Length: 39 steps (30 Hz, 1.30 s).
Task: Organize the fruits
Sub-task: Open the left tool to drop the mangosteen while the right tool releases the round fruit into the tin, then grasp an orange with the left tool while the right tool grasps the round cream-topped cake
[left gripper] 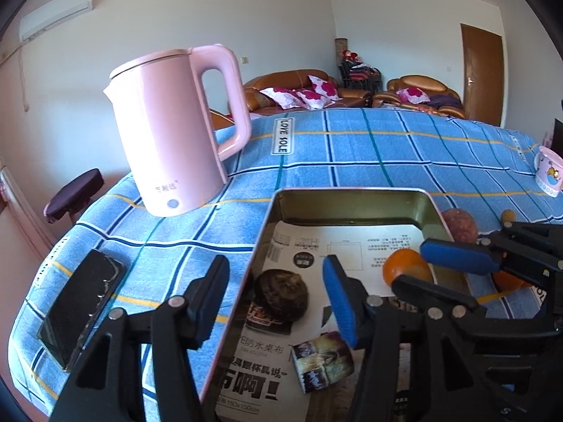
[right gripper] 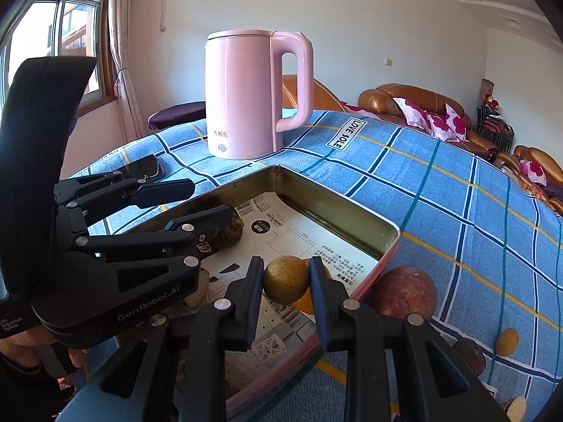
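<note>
Blue checked cloth (right gripper: 440,190) covers the table, with brown sofas and a white wall behind it.

Between the pads of the right gripper (right gripper: 286,279) sits a small round yellow-brown fruit (right gripper: 285,279), clamped on both sides and held above the near corner of the metal tin (right gripper: 337,197). Just behind it, partly hidden, is an orange (left gripper: 404,267), lying on the printed paper (right gripper: 281,225) that lines the tin. Outside the tin's pink rim, just beside that corner, a reddish-brown round fruit (right gripper: 404,292) rests on the cloth, and a few smaller fruits (right gripper: 506,341) lie farther toward the right edge; what kind they are is hard to tell at this blur.

The left gripper (left gripper: 274,295) has its fingers spread wide with nothing between them, one finger over the cloth outside the tin's wall and the blue-padded one over the tin. Below them, inside the tin, lie a dark wrinkled fruit (left gripper: 283,293) and a small printed cube (left gripper: 322,360).

Beyond the tin a pink kettle (left gripper: 176,130) stands upright. A black phone (left gripper: 82,302) lies on the cloth to the left, and a patterned cup (left gripper: 549,172) stands at the far right.
</note>
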{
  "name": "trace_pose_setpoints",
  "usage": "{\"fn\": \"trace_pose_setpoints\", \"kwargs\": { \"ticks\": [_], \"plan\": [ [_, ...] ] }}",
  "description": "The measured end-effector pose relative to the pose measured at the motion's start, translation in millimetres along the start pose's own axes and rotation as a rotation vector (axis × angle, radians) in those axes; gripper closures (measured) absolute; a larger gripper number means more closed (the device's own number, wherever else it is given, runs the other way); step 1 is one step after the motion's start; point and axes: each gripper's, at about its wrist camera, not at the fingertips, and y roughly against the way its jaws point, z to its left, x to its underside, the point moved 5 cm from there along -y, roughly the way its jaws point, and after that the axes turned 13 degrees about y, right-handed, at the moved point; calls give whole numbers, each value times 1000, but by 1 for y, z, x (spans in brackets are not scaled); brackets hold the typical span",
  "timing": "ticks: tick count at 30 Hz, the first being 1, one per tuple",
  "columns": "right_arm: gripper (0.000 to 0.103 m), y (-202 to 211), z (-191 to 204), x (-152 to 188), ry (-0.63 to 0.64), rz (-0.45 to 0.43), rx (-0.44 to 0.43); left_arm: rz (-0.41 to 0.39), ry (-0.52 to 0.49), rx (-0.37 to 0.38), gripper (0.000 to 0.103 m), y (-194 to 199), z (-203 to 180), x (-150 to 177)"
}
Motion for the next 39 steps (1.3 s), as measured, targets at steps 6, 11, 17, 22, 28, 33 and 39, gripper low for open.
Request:
{"fn": "trace_pose_setpoints", "kwargs": {
  "ticks": [6, 11, 17, 22, 28, 33, 39],
  "plan": [
    [53, 10, -4, 0, -12, -37, 57, -34, 39, 24, 27, 18, 10, 0],
    [47, 37, -11, 10, 2, -83, 128, -89, 52, 89, 14, 44, -1, -1],
    [47, 89, -53, 52, -59, -92, 240, -109, 30, 191, 12, 62, -41, 5],
    [46, 122, -100, 96, -178, -48, 338, -88, -14, 240, 12, 65, -78, 16],
    [45, 135, -133, 120, -276, -8, 377, -55, -76, 294, 12, 66, -119, 26],
    [45, 126, -138, 123, -301, 30, 357, -17, -115, 318, 12, 57, -146, 32],
    [45, 114, -143, 132, -332, 105, 332, 71, -120, 337, 14, 39, -161, 34]
  ]
}}
